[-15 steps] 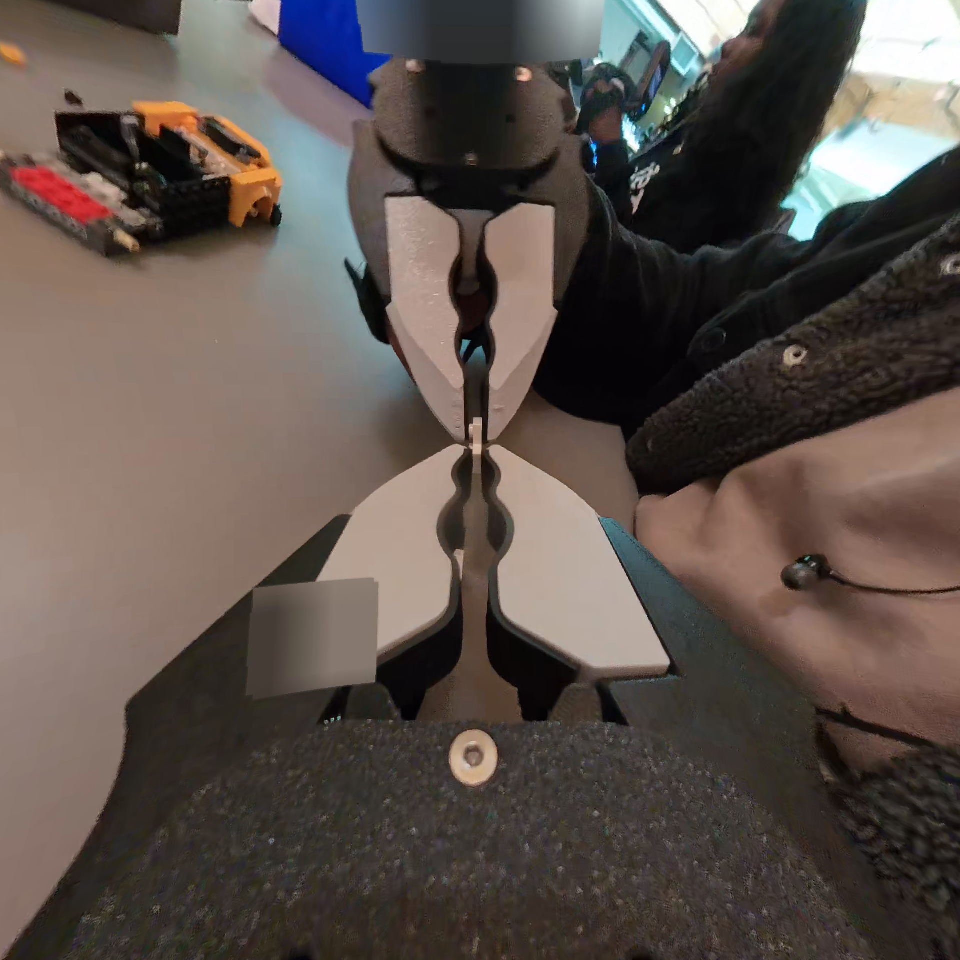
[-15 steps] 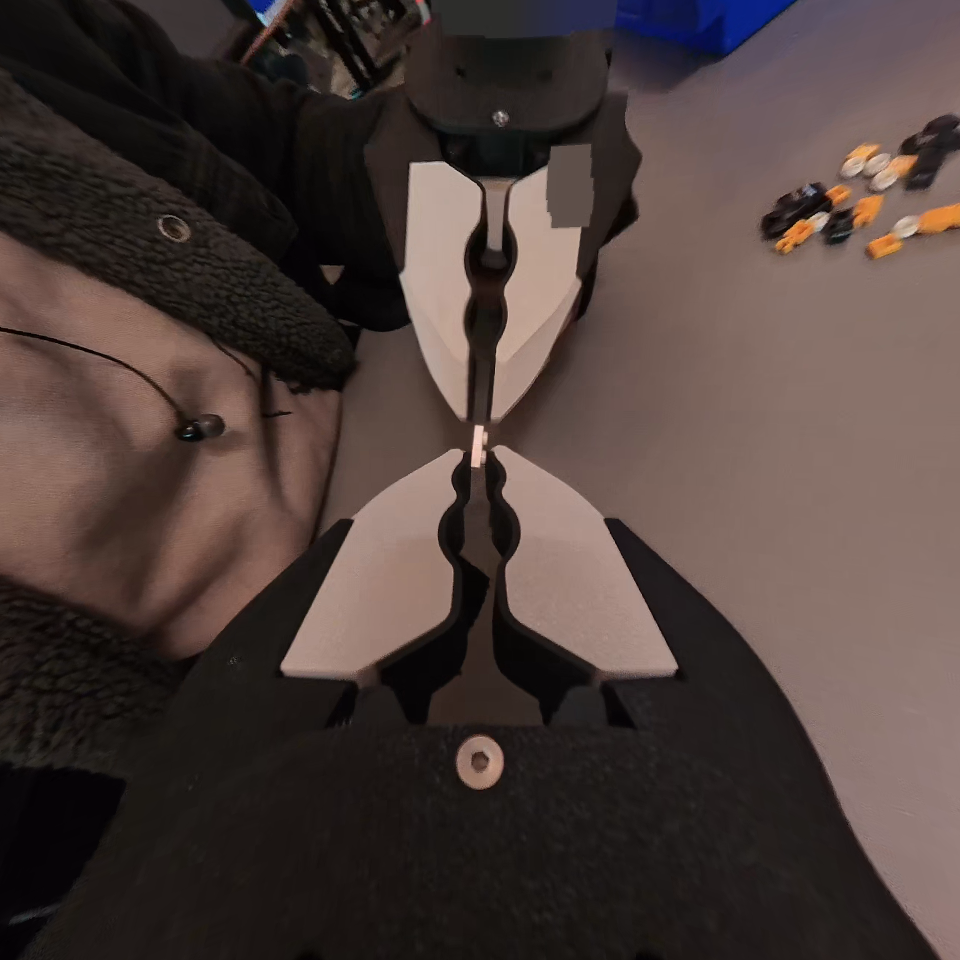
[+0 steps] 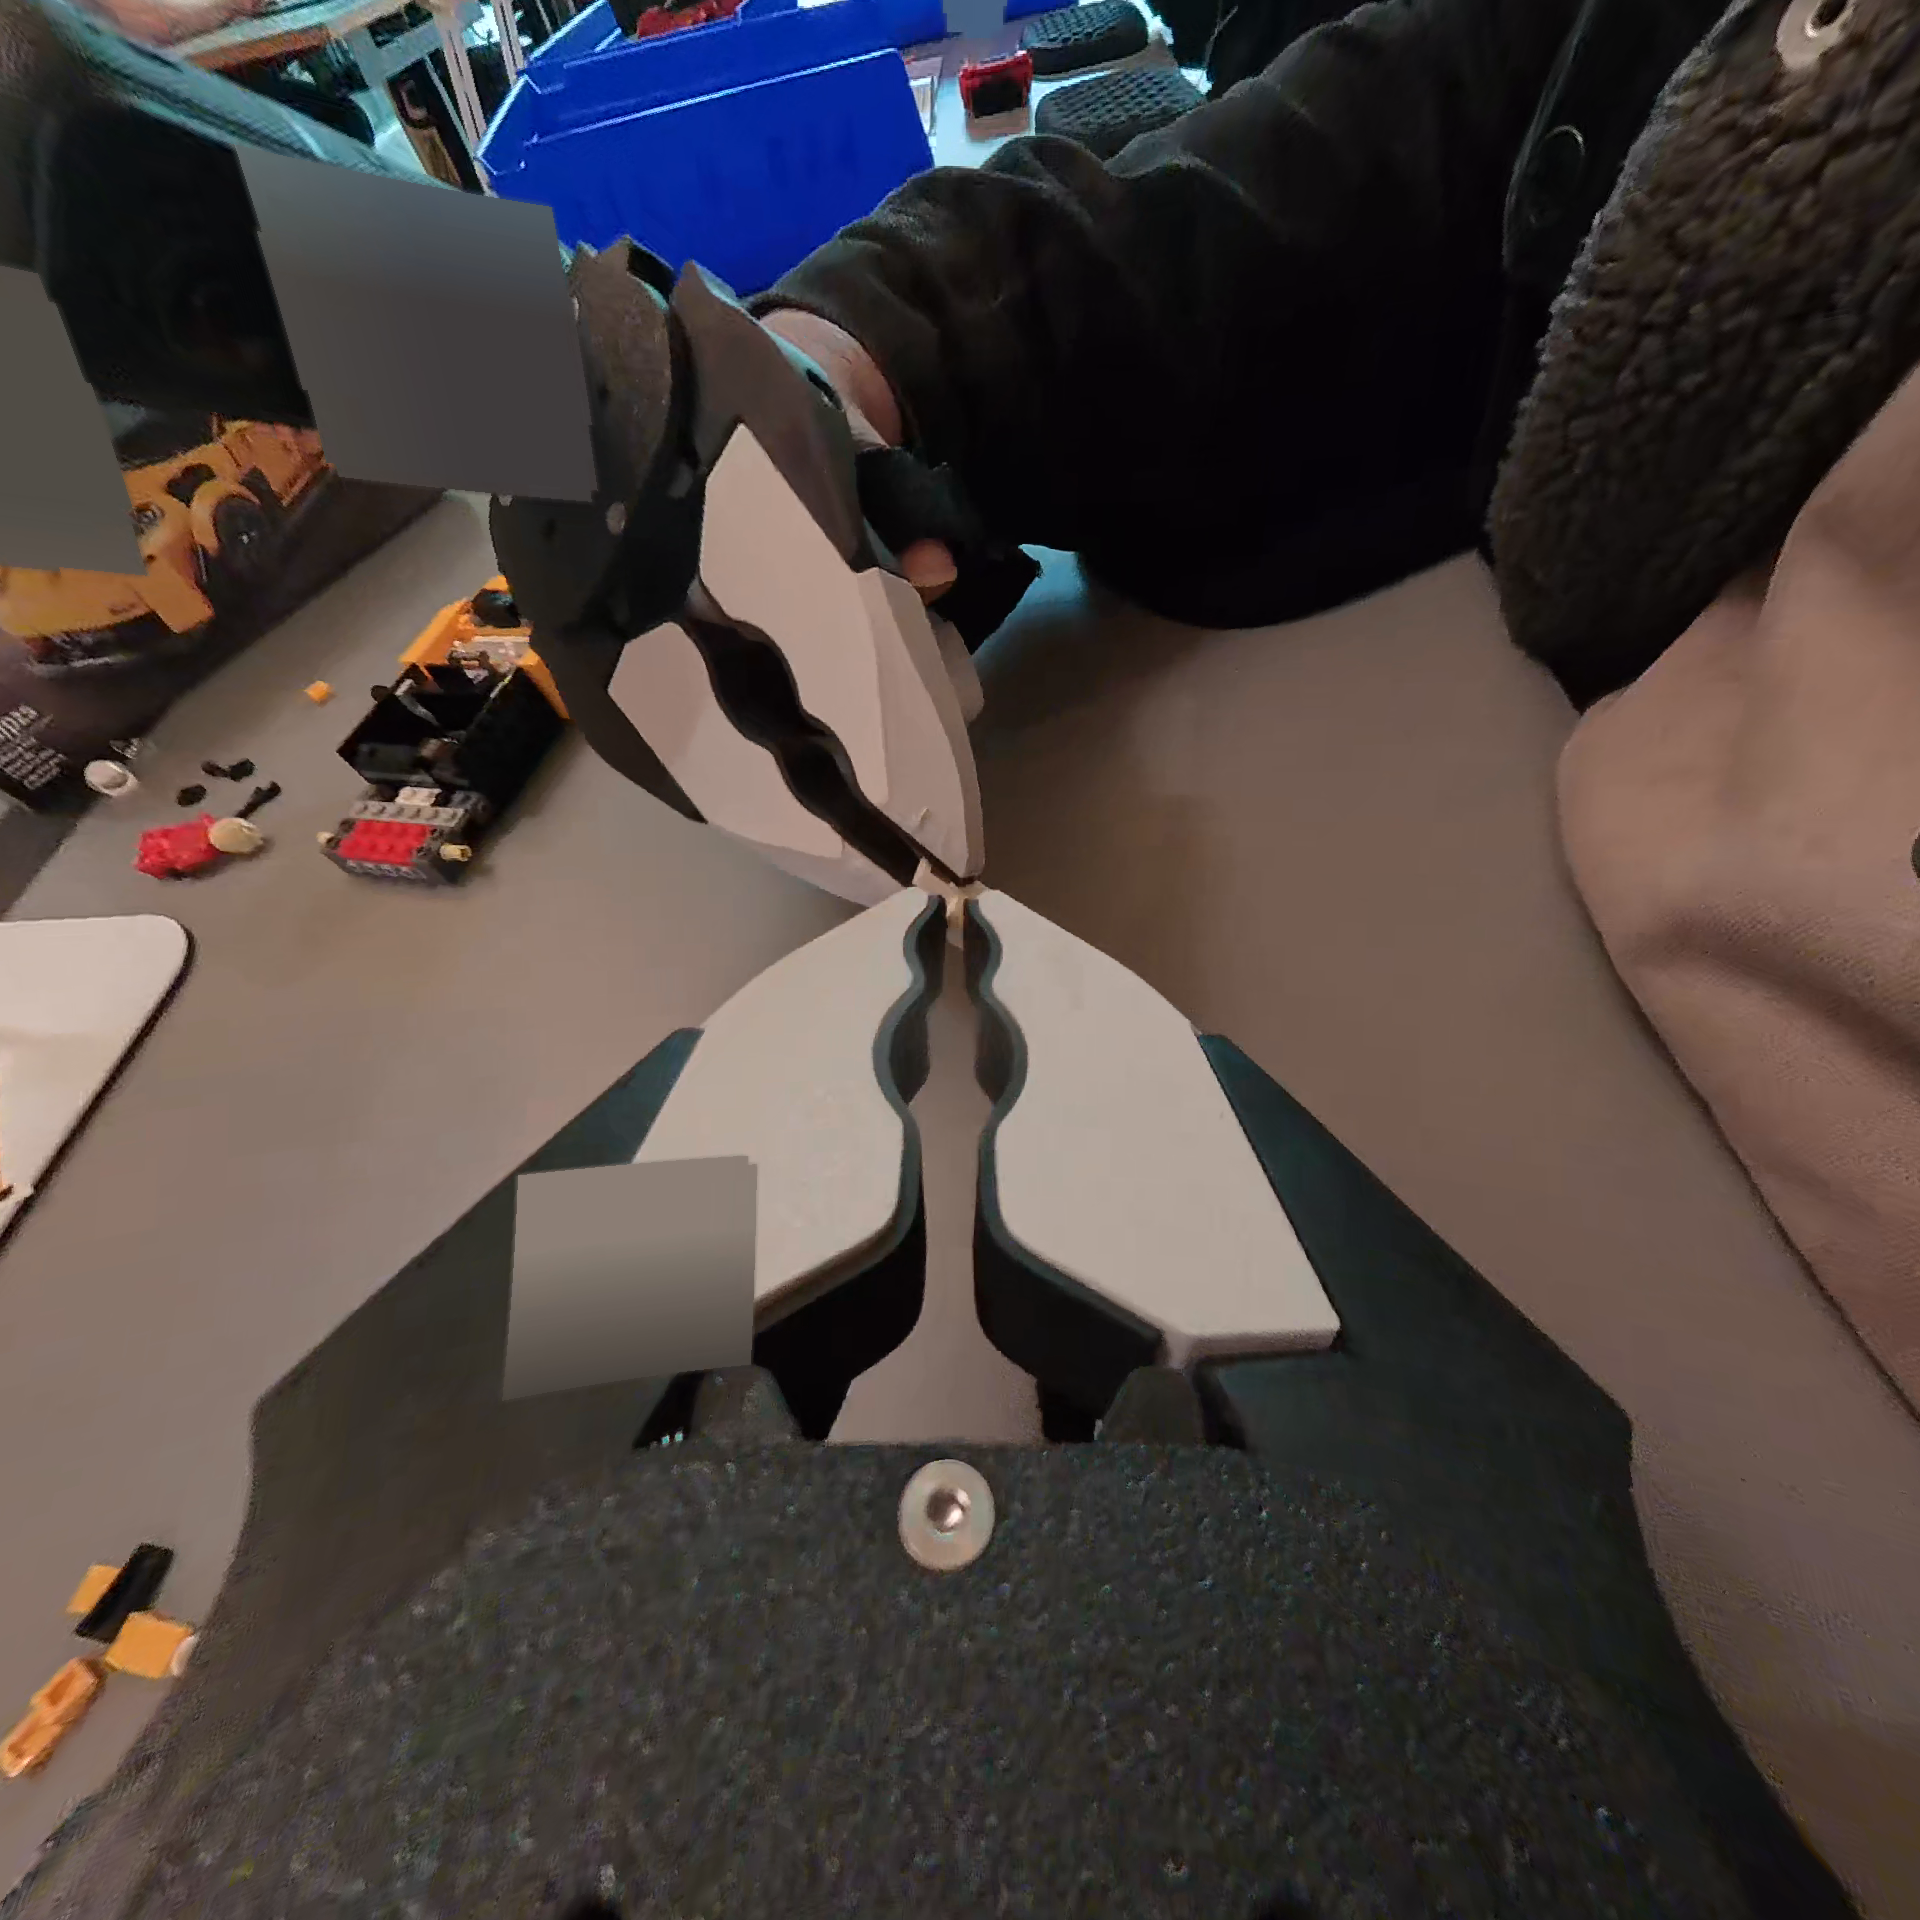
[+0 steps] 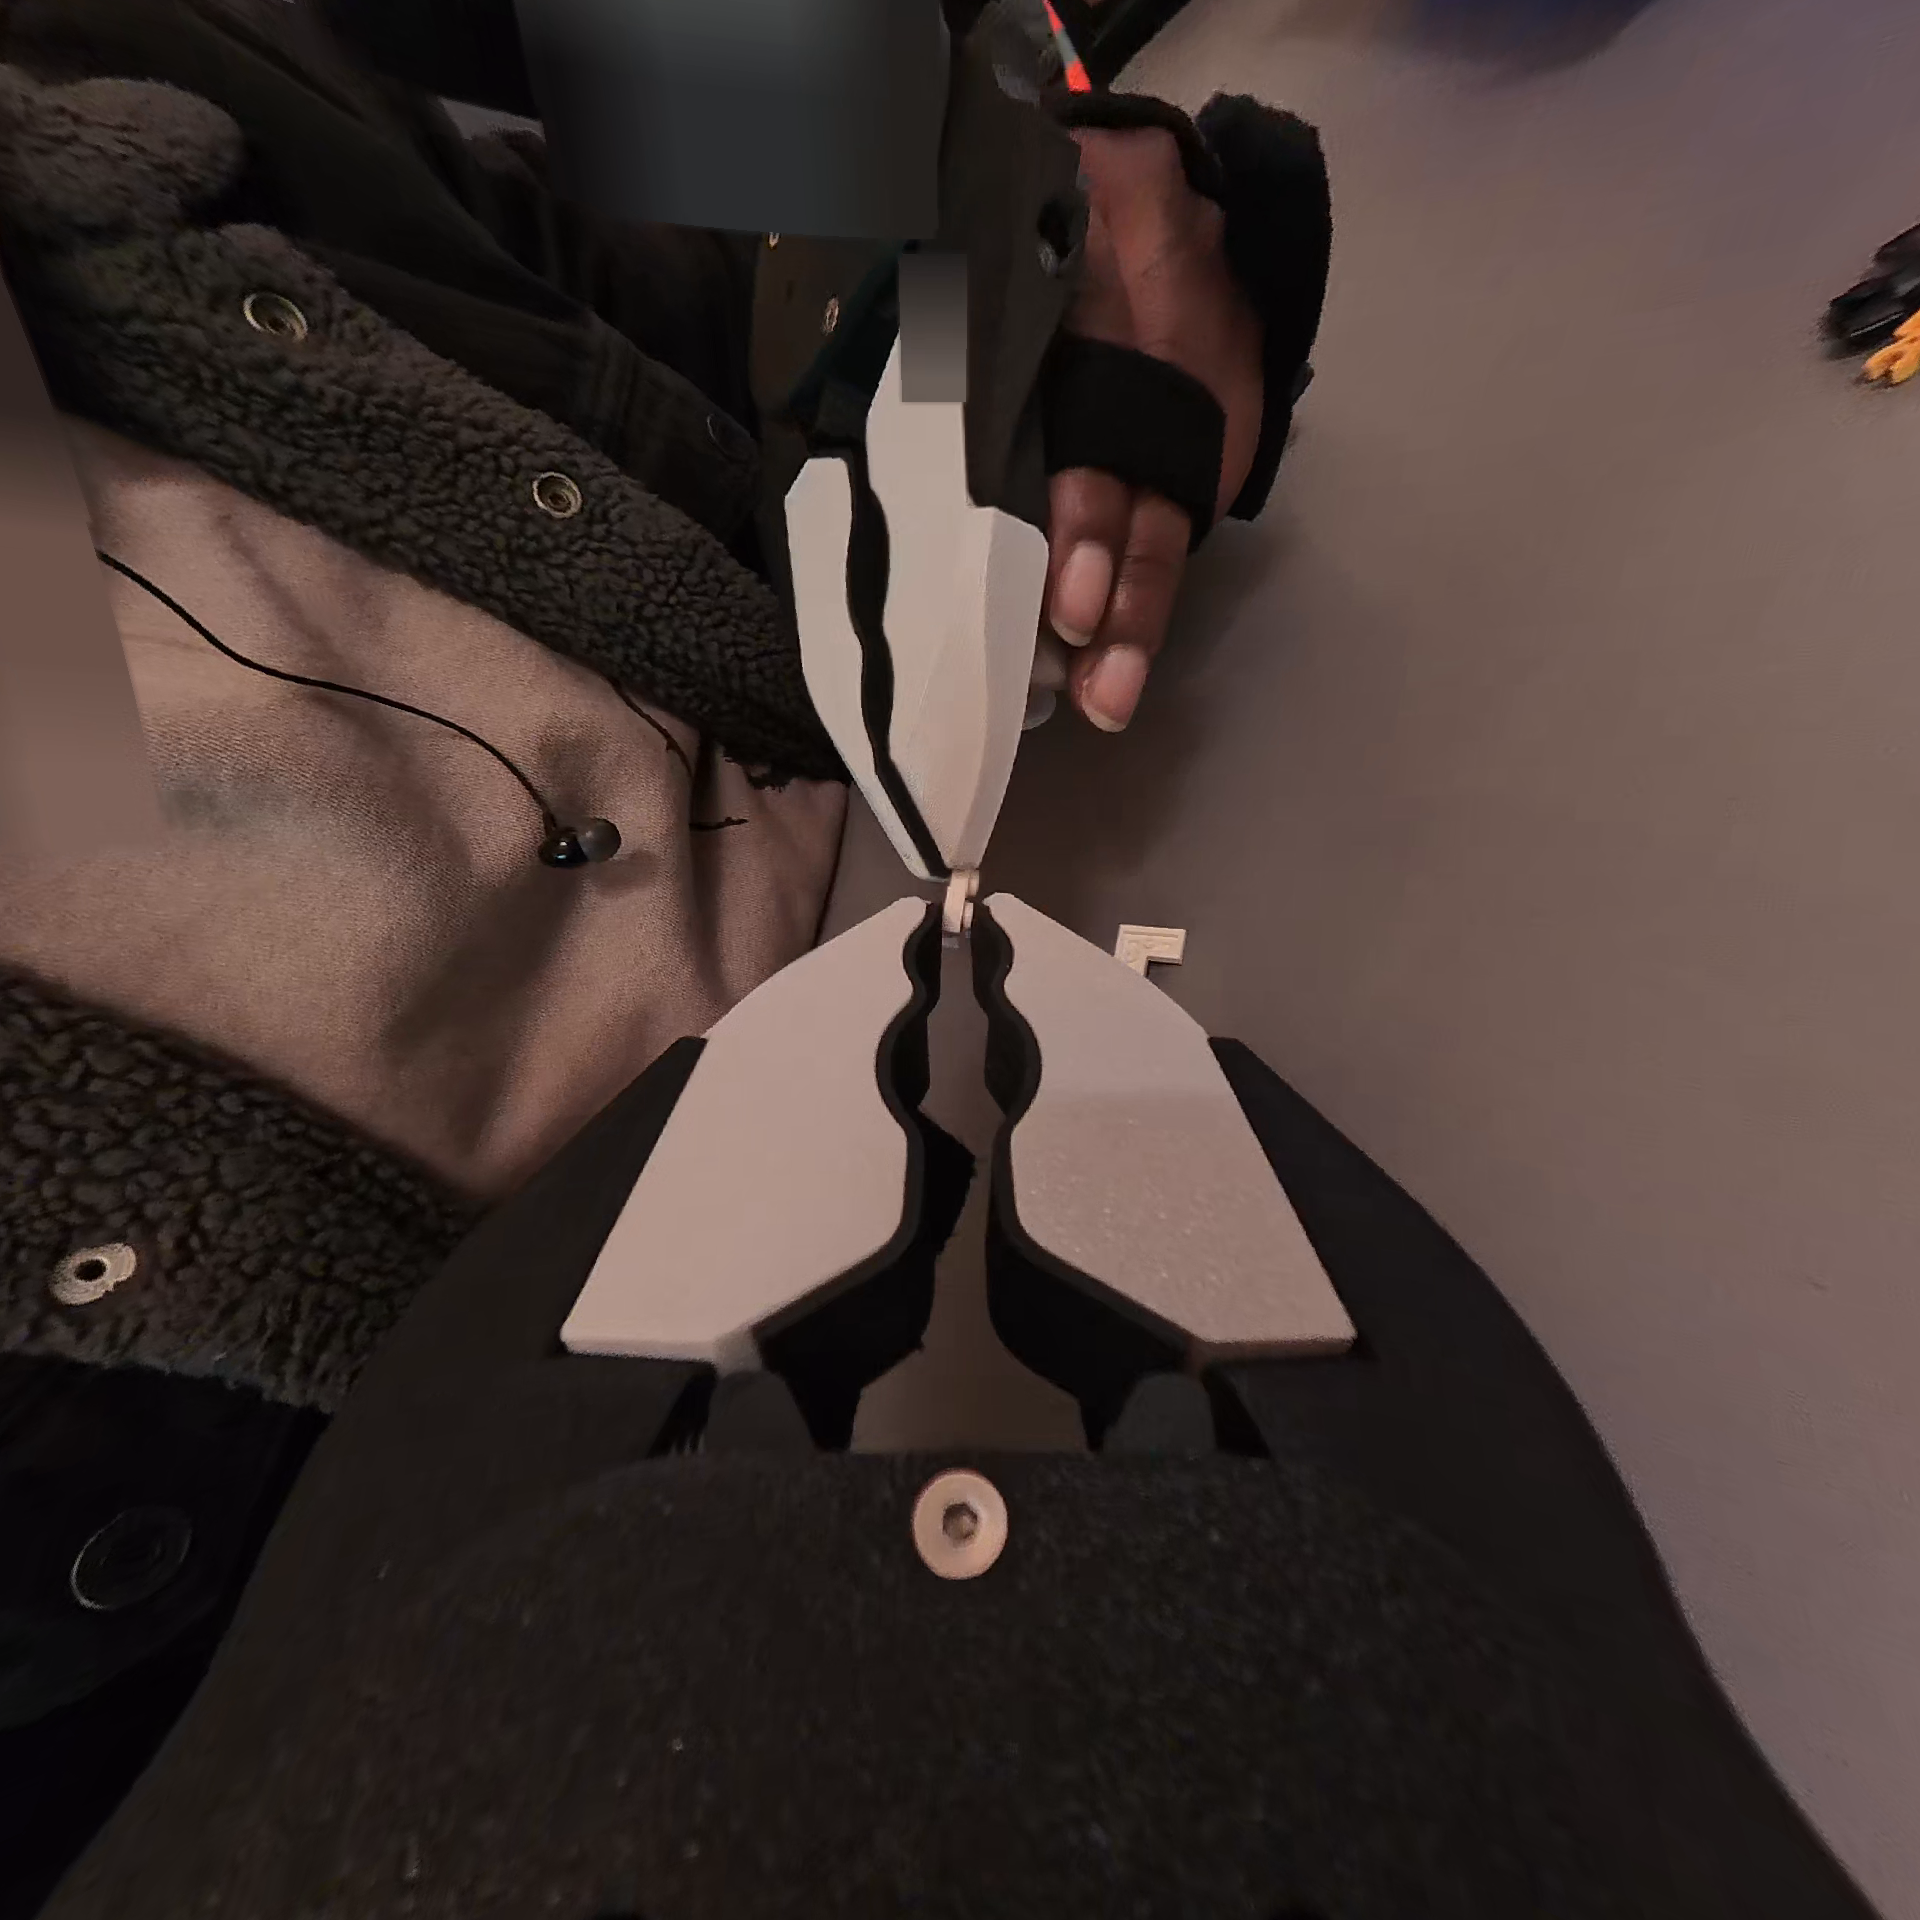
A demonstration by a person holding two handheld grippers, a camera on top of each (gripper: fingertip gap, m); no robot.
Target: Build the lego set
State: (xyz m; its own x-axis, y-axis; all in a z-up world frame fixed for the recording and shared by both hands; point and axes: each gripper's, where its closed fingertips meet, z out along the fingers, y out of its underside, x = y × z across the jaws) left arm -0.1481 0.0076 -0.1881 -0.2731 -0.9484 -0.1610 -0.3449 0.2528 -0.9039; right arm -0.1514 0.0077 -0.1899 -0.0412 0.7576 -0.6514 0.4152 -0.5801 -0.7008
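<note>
Both grippers meet tip to tip above the grey table [image 3: 1299, 831], near a person's jacket. My left gripper [image 3: 951, 920] is shut on a small white lego piece [image 3: 952, 902]. My right gripper [image 3: 948, 875] comes in tilted from the upper left and is shut on the same piece from the other end. In the right wrist view my right gripper [image 4: 956, 920] pinches the white piece [image 4: 961, 896], and the left gripper [image 4: 954, 864] hangs down onto it from above. A partly built black and orange lego vehicle [image 3: 447, 743] stands far left.
A white L-shaped plate [image 4: 1153, 945] lies on the table just right of the tips. Loose red and black pieces [image 3: 182, 844], the set's box [image 3: 156, 540], a white board [image 3: 73, 1018], orange pieces [image 3: 104, 1642] and a blue bin [image 3: 707, 135] are to the left and behind. My two grippers' fingertips are within a few centimetres of each other.
Both grippers have turned while staying tip to tip on the white piece. The right gripper now leans in at an angle instead of facing straight on. The L-shaped plate has come into view.
</note>
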